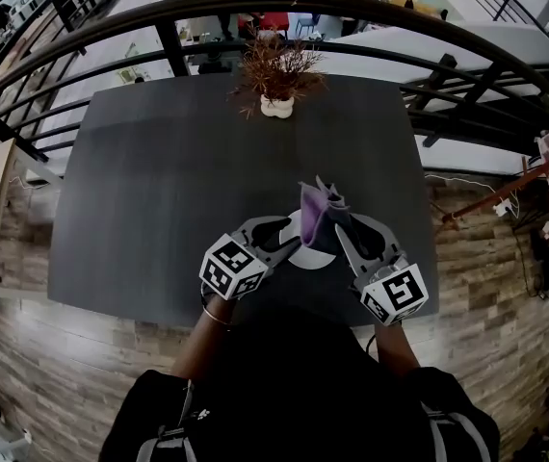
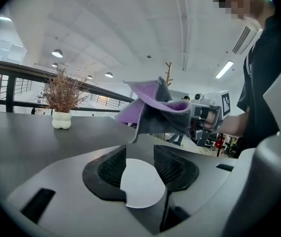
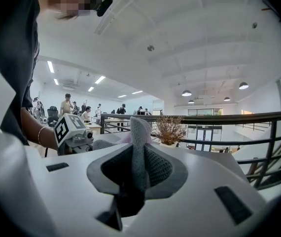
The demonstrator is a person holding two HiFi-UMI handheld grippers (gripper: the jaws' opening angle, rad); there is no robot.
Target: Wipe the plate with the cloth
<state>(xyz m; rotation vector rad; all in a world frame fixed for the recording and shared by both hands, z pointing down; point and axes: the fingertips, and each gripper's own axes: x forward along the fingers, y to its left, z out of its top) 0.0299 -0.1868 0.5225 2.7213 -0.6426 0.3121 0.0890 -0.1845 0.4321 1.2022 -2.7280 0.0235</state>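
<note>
The cloth [image 1: 312, 212] stands upright in the right gripper [image 3: 138, 168].

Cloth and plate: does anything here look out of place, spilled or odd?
Nothing spilled or broken. The cloth is bunched in the right gripper, held up in the air and not touching the plate. The plant stands upright at the table's far edge.

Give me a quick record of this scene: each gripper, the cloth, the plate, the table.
table: dark, potted plant at its far edge
plate: small, white, near the table's front edge
cloth: purple and grey, bunched, raised off the table
left gripper: open, plate showing between its fingers
right gripper: shut on the cloth
</note>
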